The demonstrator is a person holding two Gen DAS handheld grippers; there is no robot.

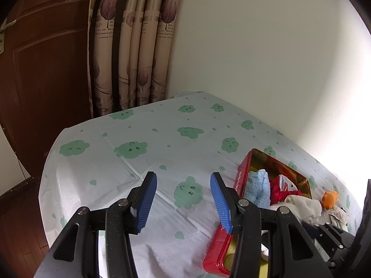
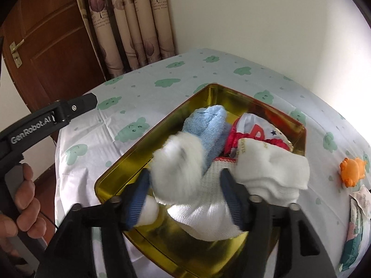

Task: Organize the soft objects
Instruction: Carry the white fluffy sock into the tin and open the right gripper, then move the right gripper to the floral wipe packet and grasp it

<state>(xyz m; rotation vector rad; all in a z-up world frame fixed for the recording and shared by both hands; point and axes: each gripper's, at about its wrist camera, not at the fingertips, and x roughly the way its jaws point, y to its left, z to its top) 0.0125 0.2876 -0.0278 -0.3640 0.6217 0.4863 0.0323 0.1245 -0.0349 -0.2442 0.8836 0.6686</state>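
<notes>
One tin (image 2: 129, 162), red outside and gold inside, sat open on the table (image 1: 139, 153), which was covered with a pale cloth printed with green clouds. Five soft things could be counted in or over it. One blue towel (image 2: 213, 127) lay rolled against the far-left wall. One red-and-white garment (image 2: 252, 134) was bunched in the far-right corner. One white sock (image 2: 273, 173) draped over the right rim. One white waffle cloth (image 2: 208, 217) with a red-stitched edge filled the near part of the tin. One fluffy white piece (image 2: 178, 171) was over the tin's middle, blurred, just ahead of the right gripper (image 2: 185, 199).

The right gripper's jaws were spread wide, one blue pad (image 2: 136, 201) on either side of the fluffy piece and the waffle cloth; whether either pad touched them could not be told through the blur.

The left gripper (image 1: 183, 201) hovered over bare cloth just left of the tin, its two pads apart and holding nothing.

Outside the tin, to its right, lay one orange toy (image 2: 352, 171) and, nearer the table's edge, one printed packet (image 2: 357, 222), well apart from the soft things. In the right view, a hand (image 2: 23, 199) held the left gripper's handle at the left edge of the view.
</notes>
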